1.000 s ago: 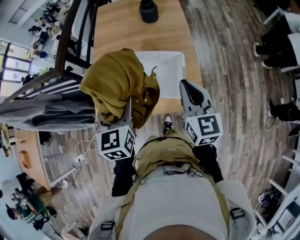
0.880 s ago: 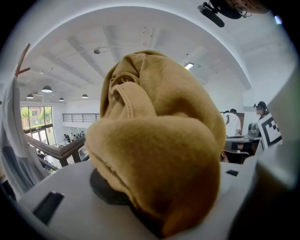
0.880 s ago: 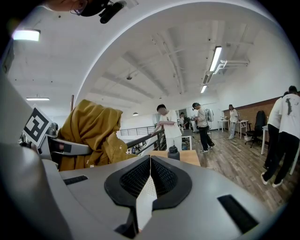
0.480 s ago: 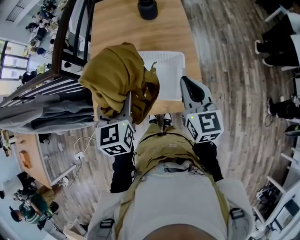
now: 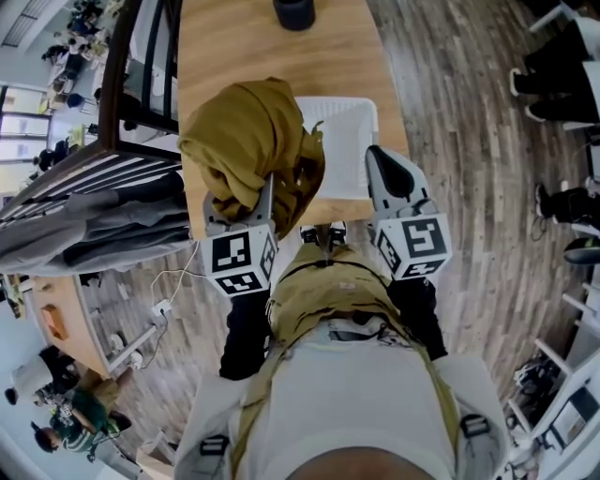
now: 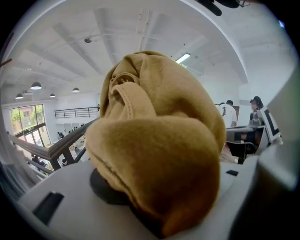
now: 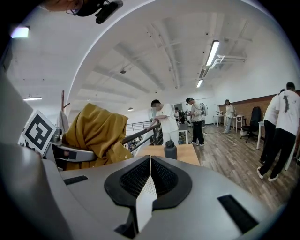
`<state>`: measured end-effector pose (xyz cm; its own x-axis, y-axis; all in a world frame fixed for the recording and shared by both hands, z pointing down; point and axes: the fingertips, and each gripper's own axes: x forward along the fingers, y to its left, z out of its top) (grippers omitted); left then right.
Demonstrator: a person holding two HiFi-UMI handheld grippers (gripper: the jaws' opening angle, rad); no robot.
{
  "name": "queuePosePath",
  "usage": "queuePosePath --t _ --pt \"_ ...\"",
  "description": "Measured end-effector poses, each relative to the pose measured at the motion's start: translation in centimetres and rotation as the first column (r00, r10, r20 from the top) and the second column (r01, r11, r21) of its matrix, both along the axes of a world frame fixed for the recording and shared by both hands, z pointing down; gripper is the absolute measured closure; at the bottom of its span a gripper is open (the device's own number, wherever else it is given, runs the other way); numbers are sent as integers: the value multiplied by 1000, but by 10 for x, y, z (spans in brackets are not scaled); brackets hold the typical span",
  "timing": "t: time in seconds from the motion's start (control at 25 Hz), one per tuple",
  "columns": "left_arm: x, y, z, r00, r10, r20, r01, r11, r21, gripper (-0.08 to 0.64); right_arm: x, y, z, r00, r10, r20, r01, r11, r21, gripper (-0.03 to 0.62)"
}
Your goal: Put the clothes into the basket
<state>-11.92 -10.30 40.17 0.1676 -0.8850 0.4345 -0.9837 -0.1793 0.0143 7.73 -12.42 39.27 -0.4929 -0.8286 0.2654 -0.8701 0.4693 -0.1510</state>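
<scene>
A bunched mustard-yellow garment hangs from my left gripper, which is shut on it; the cloth hides the fingertips. It fills the left gripper view. The bundle hovers over the left side of the white basket, which stands on the near end of the wooden table. My right gripper is shut and empty, beside the basket's right edge. In the right gripper view its pads meet, and the garment shows at the left.
A dark bottle stands at the table's far end, also in the right gripper view. Grey clothes on a rack hang at my left by a dark railing. People stand beyond the table and others at the right.
The left gripper and the yellow garment have shifted a little to the right and forward, further over the basket. The right gripper has barely moved.
</scene>
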Motion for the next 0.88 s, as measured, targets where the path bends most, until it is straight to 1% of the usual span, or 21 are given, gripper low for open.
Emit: queuePosePath --t 0.08,0.24,0.36,0.44,0.64,0.76,0.88 --pt "-1 -5 5 1000 11 18 -11 1000 -8 316 -4 -2 6 1000 -1 -4 1 1000 -19 571" --pt "3 -17 17 998 52 45 -50 997 -51 316 -10 -11 23 999 -11 -37 8 998 -68 571" --pt "5 -27 22 991 89 99 -85 995 -45 316 -16 -19 37 998 -28 -62 21 994 -111 571" --pt "5 -33 27 984 115 138 -109 993 -55 316 -22 -24 47 996 -48 -78 37 990 -139 571" --pt "0 -44 42 956 191 221 -169 979 -114 316 -34 -32 77 984 -112 -136 80 971 -225 571" --pt "-1 -47 51 930 245 273 -207 965 -162 316 -36 -30 96 974 -156 -166 103 951 -290 571" --pt "-4 -49 62 903 306 303 -252 946 -205 316 -40 -35 107 970 -170 -173 110 945 -308 571"
